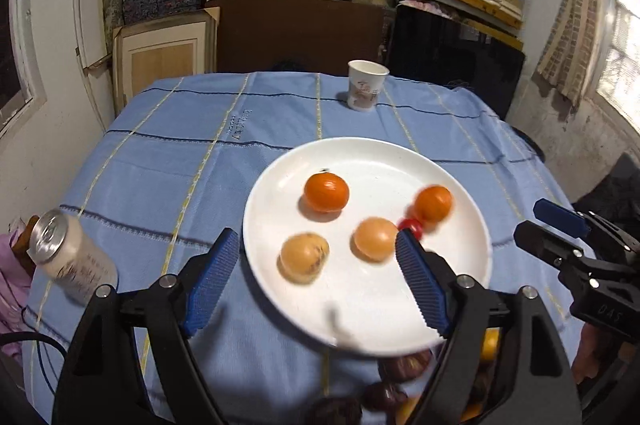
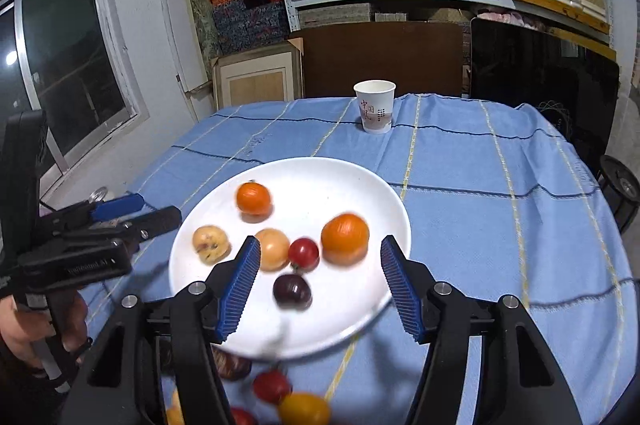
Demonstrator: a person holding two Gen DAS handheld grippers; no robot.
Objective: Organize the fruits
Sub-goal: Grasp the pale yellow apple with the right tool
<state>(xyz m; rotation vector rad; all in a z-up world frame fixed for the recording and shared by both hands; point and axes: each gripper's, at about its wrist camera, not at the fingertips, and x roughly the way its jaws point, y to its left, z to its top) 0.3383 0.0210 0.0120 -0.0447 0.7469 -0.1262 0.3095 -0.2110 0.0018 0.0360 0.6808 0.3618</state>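
Fruits lie on the white plate (image 1: 460, 289) in the left wrist view: two oranges (image 1: 327, 192), two pale ones, a red one, with the left gripper (image 1: 316, 245) spread and empty. From the right wrist, the right gripper (image 2: 316, 253) is also spread, empty above a dark plum (image 2: 292, 291) on the plate, and more fruits (image 2: 272, 385) lie on the blue cloth (image 2: 480, 225)

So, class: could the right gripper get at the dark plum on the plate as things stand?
Probably yes. The right gripper is open, and the dark plum lies on the plate between its fingers, nothing covering it.
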